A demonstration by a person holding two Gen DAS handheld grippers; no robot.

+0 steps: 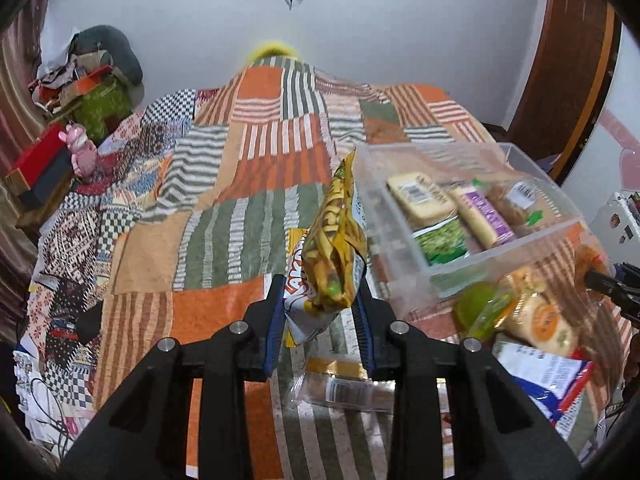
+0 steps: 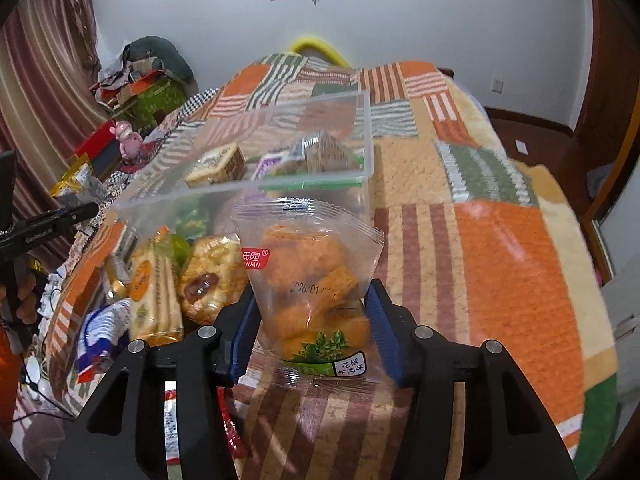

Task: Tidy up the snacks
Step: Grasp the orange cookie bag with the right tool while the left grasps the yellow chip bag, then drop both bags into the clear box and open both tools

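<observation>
My left gripper [image 1: 320, 296] is shut on a yellow snack packet [image 1: 338, 236] and holds it upright above the bed, left of a clear plastic bin [image 1: 500, 256]. The bin holds several snack packs [image 1: 452, 208]. My right gripper [image 2: 310, 312] is shut on a clear bag of orange fried snacks [image 2: 314, 280], held just in front of the same bin [image 2: 256, 188]. Loose snacks lie beside the bin: a cracker pack [image 2: 154, 292], a date pastry [image 2: 208, 280], and a green-ended packet [image 1: 480, 308].
Everything lies on a patchwork quilt [image 1: 224, 232] covering a bed. A white-orange packet [image 1: 304, 308] and a clear-wrapped biscuit pack [image 1: 344, 392] lie under my left gripper. Clutter and a red box [image 1: 44, 160] sit at far left. A wooden door [image 1: 568, 60] stands at right.
</observation>
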